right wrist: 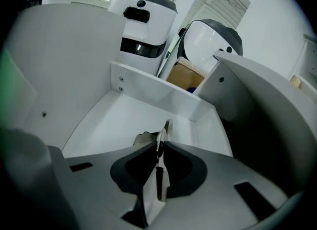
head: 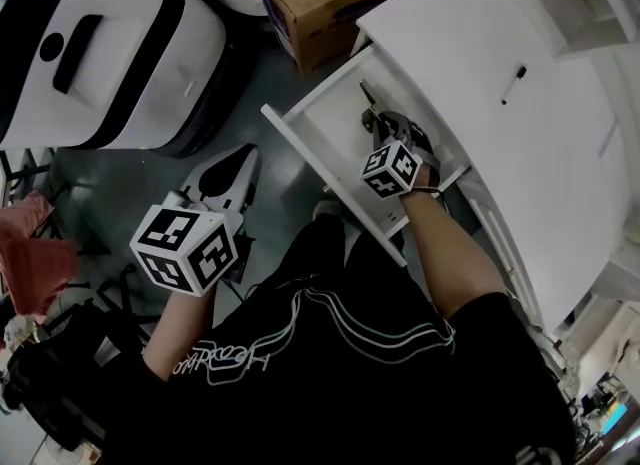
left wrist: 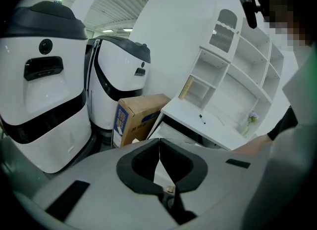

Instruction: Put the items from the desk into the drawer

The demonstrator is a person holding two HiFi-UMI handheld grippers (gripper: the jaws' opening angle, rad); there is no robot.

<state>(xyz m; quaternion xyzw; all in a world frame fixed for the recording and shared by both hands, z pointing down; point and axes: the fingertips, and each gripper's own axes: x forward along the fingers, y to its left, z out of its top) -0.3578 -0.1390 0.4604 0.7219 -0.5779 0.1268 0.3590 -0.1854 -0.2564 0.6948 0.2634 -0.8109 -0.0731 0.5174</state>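
Pinching a thin metal piece [right wrist: 167, 126] edge-on, the right gripper [right wrist: 160, 146] holds it low inside the open drawer [right wrist: 119, 120]; released at this tilt it could tip and knock the drawer's wall. The left gripper [left wrist: 159, 147] hangs clenched, empty, while a pen [head: 514, 84] lies on the desk [head: 480, 43].

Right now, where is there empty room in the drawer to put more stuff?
The drawer floor is mostly bare: from the right gripper to the far wall and out to both side walls. It is crowded only where that gripper holds a thin flat item. The desk top is bare too, except a small black pen.
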